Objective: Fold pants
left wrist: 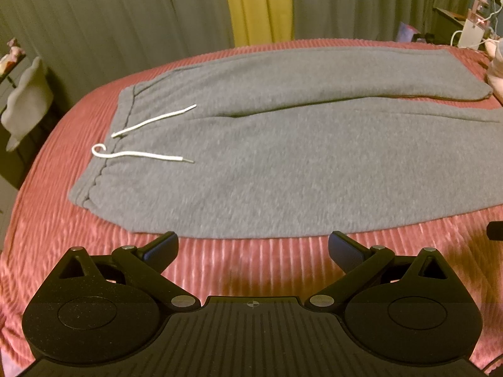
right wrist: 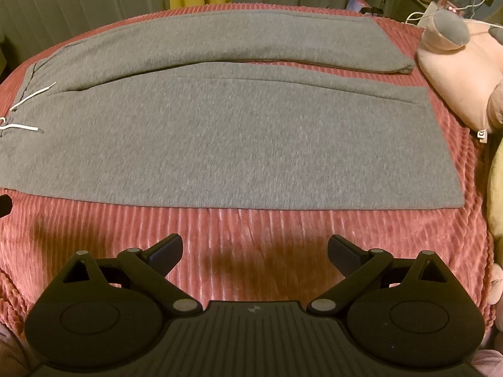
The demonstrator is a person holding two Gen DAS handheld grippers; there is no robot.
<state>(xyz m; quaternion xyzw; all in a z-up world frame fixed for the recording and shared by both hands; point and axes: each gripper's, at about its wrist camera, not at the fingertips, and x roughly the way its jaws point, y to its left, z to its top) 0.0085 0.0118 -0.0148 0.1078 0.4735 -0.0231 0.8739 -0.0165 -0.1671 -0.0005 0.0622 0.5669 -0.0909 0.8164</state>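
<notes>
Grey sweatpants (left wrist: 267,157) lie flat and unfolded on a pink ribbed bedspread (left wrist: 251,267), waistband at the left with a white drawstring (left wrist: 151,157), legs running right. In the right wrist view the pants (right wrist: 235,132) show both legs side by side, cuffs at the right. My left gripper (left wrist: 253,248) is open and empty, just short of the pants' near edge by the waist. My right gripper (right wrist: 254,251) is open and empty, a little back from the near leg's edge.
A pink plush toy (right wrist: 456,72) lies on the bed just right of the leg cuffs. Grey and yellow curtains (left wrist: 257,3) hang behind the bed. A bedside table with cables (right wrist: 440,3) stands at the far right.
</notes>
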